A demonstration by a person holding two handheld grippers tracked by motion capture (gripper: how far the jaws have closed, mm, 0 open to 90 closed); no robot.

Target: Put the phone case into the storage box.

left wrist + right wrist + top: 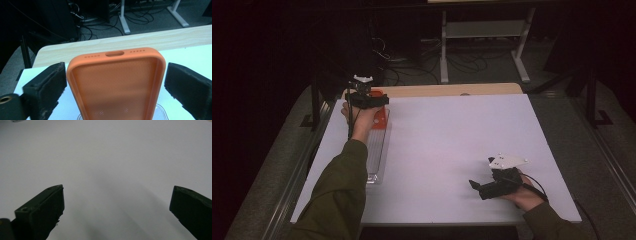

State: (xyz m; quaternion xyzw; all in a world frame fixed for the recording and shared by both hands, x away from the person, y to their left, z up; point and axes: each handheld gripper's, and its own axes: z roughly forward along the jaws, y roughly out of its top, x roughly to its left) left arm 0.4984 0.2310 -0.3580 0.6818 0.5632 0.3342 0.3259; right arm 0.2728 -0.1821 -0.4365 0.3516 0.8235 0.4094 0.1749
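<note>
Orange phone case on clear tray; wooden desk behind.

The room is dim; the table is the one bright patch, lit from above, and the floor behind sinks into near-black. The high view is soft and grainy. In the right gripper view the tabletop carries faint blurred shadows, and the near jaws are out of focus.

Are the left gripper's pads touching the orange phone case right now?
Apart. The left gripper view shows the orange phone case between the left gripper pads, with white table visible on both sides.
</note>
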